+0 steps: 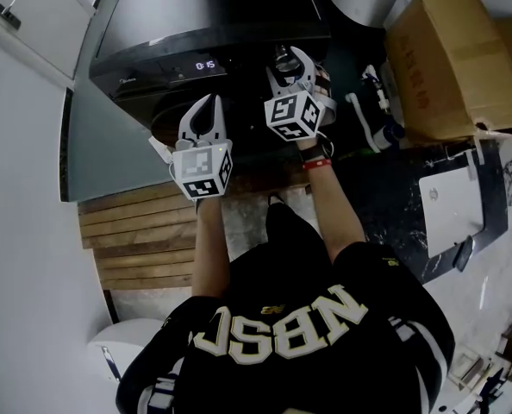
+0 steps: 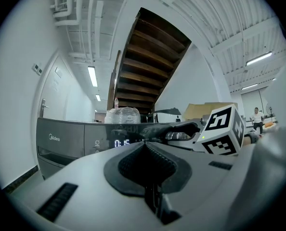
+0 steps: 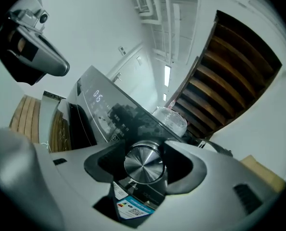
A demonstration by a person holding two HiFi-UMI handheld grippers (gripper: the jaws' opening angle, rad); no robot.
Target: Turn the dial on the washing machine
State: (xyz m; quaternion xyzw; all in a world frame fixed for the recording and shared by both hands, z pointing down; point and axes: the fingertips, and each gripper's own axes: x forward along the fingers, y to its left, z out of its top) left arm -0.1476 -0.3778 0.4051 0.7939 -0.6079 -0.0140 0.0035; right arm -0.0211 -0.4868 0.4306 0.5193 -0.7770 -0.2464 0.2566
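While the dial (image 3: 144,165) is pinched from both sides by the jaws of the right gripper (image 3: 144,150), it is seen as a round, brushed-metal knob on the dark control panel of the washing machine (image 1: 204,24), to the right of the lit display (image 1: 205,65) and just above a small printed sticker (image 3: 133,203). The jaws of the left gripper (image 2: 145,148) are pressed together on nothing, and that gripper is held off to the left, in front of the machine and apart from it. The turn itself is judged to be the step in hand. A slip is the main risk: the knob's rim looks smooth and shiny, so the pads could skate round it if the squeeze is too light, and the dial would then be left where it stands. If the wrist is rolled off the knob's axis, the jaws could be levered off the rim or dragged against the panel. Too large a twist could carry the setting past the wanted one.
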